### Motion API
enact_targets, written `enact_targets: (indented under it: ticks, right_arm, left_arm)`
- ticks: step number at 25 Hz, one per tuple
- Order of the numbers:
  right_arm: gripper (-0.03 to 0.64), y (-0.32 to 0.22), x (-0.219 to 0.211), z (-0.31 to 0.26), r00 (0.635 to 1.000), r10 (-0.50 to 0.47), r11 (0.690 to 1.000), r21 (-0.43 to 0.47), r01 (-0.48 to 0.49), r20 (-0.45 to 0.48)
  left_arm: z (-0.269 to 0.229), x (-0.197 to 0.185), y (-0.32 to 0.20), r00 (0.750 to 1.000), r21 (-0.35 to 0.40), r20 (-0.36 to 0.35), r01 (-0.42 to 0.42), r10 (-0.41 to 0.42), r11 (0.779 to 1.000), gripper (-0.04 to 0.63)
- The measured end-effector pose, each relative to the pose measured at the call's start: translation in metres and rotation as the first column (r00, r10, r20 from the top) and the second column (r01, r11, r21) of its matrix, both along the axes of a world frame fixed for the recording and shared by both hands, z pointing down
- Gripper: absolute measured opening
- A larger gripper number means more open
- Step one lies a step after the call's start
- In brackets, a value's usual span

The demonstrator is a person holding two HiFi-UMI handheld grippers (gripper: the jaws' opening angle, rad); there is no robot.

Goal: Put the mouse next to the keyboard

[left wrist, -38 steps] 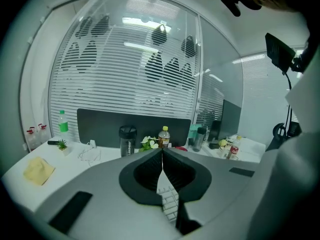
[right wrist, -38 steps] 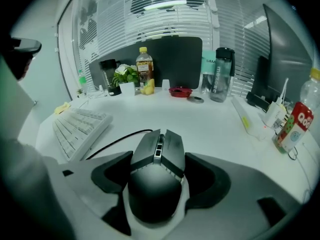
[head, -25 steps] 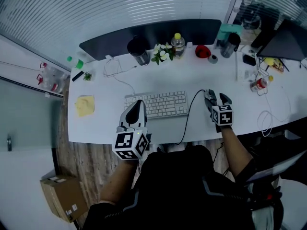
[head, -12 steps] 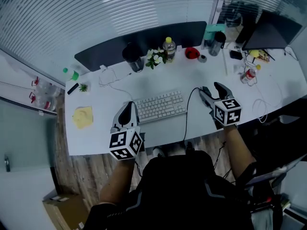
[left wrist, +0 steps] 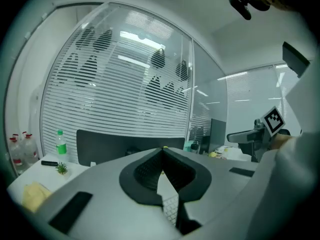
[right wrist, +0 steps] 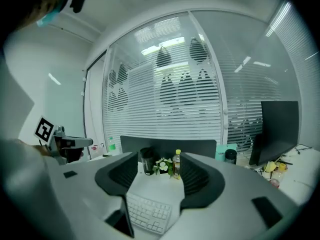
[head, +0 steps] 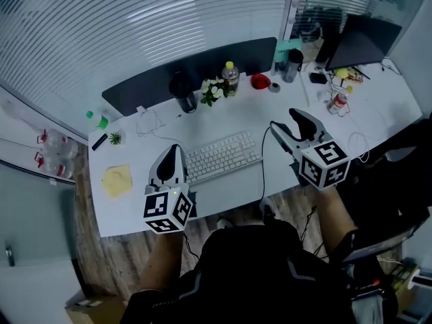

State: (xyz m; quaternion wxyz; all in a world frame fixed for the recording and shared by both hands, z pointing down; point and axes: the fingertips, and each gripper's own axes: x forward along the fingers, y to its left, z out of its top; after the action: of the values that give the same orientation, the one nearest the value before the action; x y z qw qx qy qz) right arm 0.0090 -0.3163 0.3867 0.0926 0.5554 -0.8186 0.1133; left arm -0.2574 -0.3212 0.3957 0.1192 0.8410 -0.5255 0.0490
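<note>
The white keyboard (head: 221, 156) lies in the middle of the white desk (head: 135, 208); it also shows low in the right gripper view, the keyboard (right wrist: 147, 213). A black cable (head: 264, 164) runs from the front edge up to my right gripper (head: 284, 120). I cannot make out the mouse; it may lie hidden under that gripper. The right gripper (right wrist: 159, 160) is held above the desk right of the keyboard, its jaws apart and closing with nothing between them. My left gripper (head: 173, 148) hovers by the keyboard's left end, and the left gripper (left wrist: 162, 150) has its tips touching.
A dark monitor (head: 196, 63) stands along the back with a black cup (head: 182, 86), flowers (head: 210, 90), a yellow-capped bottle (head: 231, 78) and a red thing (head: 260, 81) before it. A yellow cloth (head: 118, 181) lies far left. Clutter and a dark screen (head: 364, 39) fill the right end.
The right gripper has risen from the desk toward the camera, off the spot where the mouse lay between its jaws, which have narrowed. The left gripper has barely moved.
</note>
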Motion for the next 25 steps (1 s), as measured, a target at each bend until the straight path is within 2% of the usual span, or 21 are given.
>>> enact_targets:
  ticks: [4, 8, 12, 18, 20, 25]
  right_arm:
    - [0.207, 0.011, -0.018, -0.028, 1.000, 0.011, 0.998, 0.057, -0.012, 0.011]
    - [0.172, 0.019, -0.030, -0.042, 1.000, 0.002, 0.996, 0.088, -0.002, 0.001]
    - [0.125, 0.021, -0.032, -0.053, 0.999, -0.029, 0.995, 0.101, 0.028, 0.015]
    - [0.047, 0.023, -0.021, -0.060, 0.997, -0.073, 0.992, 0.106, 0.070, 0.021]
    - [0.001, 0.023, -0.016, -0.061, 0.997, -0.082, 0.991, 0.110, 0.080, 0.014]
    - [0.000, 0.021, -0.007, -0.062, 0.994, -0.110, 0.985, 0.133, 0.111, -0.010]
  left_arm:
    - [-0.015, -0.009, 0.002, 1.000, 0.037, -0.015, 0.000, 0.000, 0.999, 0.031]
    - [-0.029, -0.009, 0.009, 0.998, 0.049, -0.060, -0.033, 0.036, 0.998, 0.031]
    - [-0.050, -0.016, 0.012, 0.998, 0.117, -0.042, 0.060, -0.056, 0.991, 0.031]
    - [-0.063, 0.002, 0.024, 0.996, 0.096, -0.073, 0.049, -0.042, 0.994, 0.031]
    - [-0.066, 0.008, 0.028, 0.997, 0.097, -0.071, 0.042, -0.035, 0.994, 0.031]
    - [-0.065, 0.022, 0.031, 0.999, 0.118, -0.028, 0.030, -0.027, 0.993, 0.029]
